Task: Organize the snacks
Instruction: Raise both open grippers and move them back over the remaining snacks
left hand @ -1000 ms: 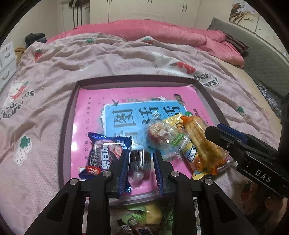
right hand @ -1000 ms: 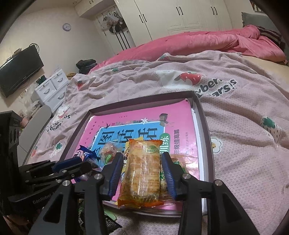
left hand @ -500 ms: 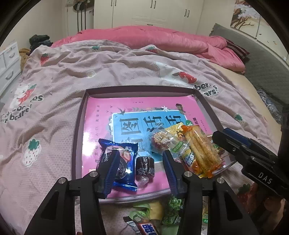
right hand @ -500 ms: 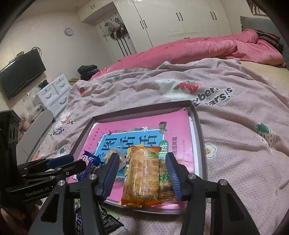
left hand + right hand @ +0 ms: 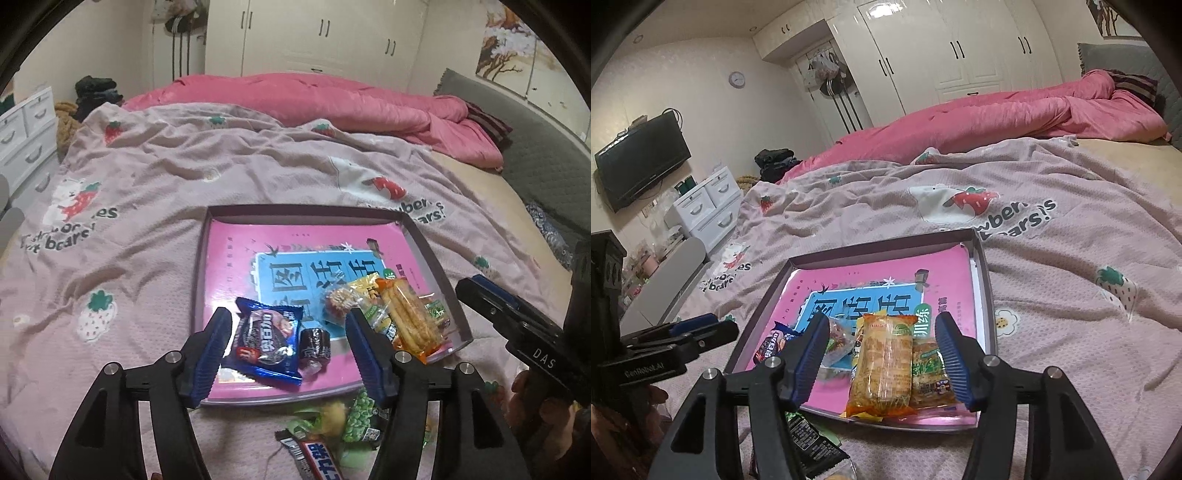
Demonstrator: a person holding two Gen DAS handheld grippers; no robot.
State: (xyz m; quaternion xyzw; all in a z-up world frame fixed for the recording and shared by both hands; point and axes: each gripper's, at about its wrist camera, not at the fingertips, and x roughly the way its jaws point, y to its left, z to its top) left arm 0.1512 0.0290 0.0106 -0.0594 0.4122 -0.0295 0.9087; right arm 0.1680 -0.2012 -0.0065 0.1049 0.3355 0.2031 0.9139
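right gripper (image 5: 882,354): jaws opening, nothing gripped | orange snack pack (image 5: 882,369): between them, on tray (image 5: 988,291) at 6 o'clock | left gripper (image 5: 698,332): 9 o'clock

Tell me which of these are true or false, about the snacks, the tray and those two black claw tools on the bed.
1. The blue cookie packet lies inside the tray. True.
2. The left gripper is clamped on the small dark candy. False: its fingers are opening, and the candy lies free on the tray.
3. The orange biscuit pack stands upright. False: it lies flat in the tray.
4. Some snacks lie on the bedspread outside the tray. True.
5. The right gripper holds nothing. True.
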